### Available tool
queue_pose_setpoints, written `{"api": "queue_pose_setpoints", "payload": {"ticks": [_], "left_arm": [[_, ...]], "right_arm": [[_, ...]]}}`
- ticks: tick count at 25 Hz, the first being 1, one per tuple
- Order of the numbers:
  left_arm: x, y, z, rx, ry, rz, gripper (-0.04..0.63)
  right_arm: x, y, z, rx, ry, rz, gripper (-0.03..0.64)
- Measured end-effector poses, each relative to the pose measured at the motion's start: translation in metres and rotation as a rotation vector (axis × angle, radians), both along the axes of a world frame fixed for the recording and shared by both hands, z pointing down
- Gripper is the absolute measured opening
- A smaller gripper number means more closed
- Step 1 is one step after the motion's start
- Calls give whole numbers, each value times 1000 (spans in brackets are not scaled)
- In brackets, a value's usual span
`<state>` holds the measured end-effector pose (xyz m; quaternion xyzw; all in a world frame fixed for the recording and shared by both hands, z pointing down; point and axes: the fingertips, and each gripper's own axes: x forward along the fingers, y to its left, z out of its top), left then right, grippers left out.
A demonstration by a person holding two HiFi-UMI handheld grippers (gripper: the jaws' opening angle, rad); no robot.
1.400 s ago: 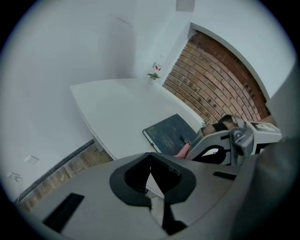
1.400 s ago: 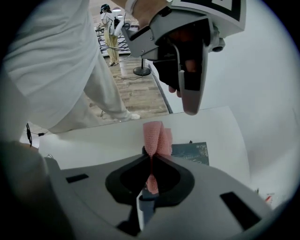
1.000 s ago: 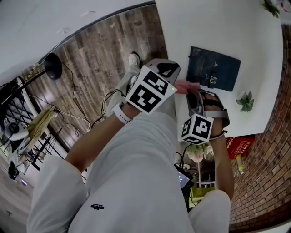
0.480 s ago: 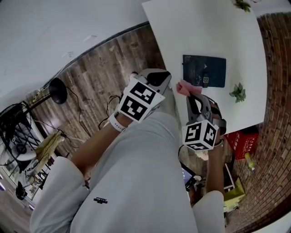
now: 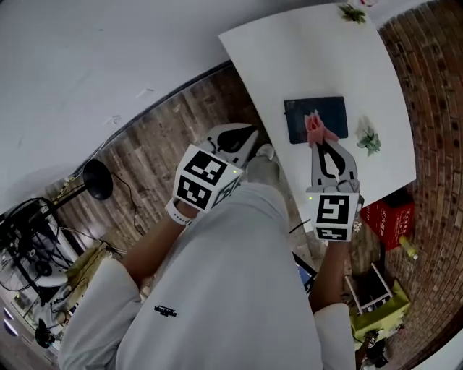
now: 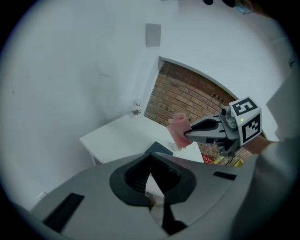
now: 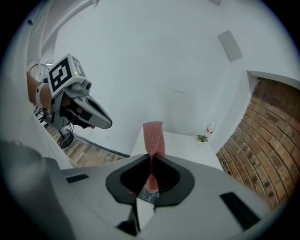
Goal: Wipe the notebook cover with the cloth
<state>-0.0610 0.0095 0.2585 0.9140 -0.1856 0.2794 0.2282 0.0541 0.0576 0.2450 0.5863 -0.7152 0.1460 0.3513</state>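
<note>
A dark blue notebook [image 5: 315, 115] lies flat on the white table [image 5: 311, 58]. My right gripper [image 5: 319, 143] is shut on a pink cloth [image 5: 316, 128], which hangs over the notebook's near half. In the right gripper view the cloth [image 7: 153, 137] sticks up from between the jaws, and a bit of the notebook [image 7: 149, 194] shows below them. My left gripper [image 5: 246, 136] hovers off the table's left edge, over the floor, shut and holding nothing. From the left gripper view I see the right gripper [image 6: 188, 136] holding the cloth [image 6: 177, 131] above the notebook [image 6: 157, 149].
A small green plant sprig [image 5: 368, 139] lies right of the notebook; another [image 5: 353, 12] sits at the table's far edge. A brick wall [image 5: 434, 108] bounds the right side. A red box [image 5: 387, 220] and cluttered items sit below the table. A lamp [image 5: 98, 181] stands on the wooden floor.
My right gripper has carried the pink cloth forward from the table's near edge to over the notebook. The left gripper has stayed beside the table's edge.
</note>
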Motion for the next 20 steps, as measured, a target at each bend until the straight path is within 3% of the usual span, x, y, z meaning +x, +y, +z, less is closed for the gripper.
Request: {"api": "queue_pose_setpoints", "payload": {"ticks": [5, 10, 15, 20], "left_arm": [[-16, -6, -37, 56, 69, -10, 19], [-28, -27, -69, 123, 147, -21, 20], [-32, -41, -114, 224, 291, -42, 18], [-35, -40, -151, 306, 363, -45, 18]], "right_arm": [[10, 1, -45, 130, -53, 138, 28], [16, 0, -90, 260, -28, 225, 28], [26, 17, -127, 399, -6, 302, 28], [33, 50, -148, 523, -54, 419, 28]]}}
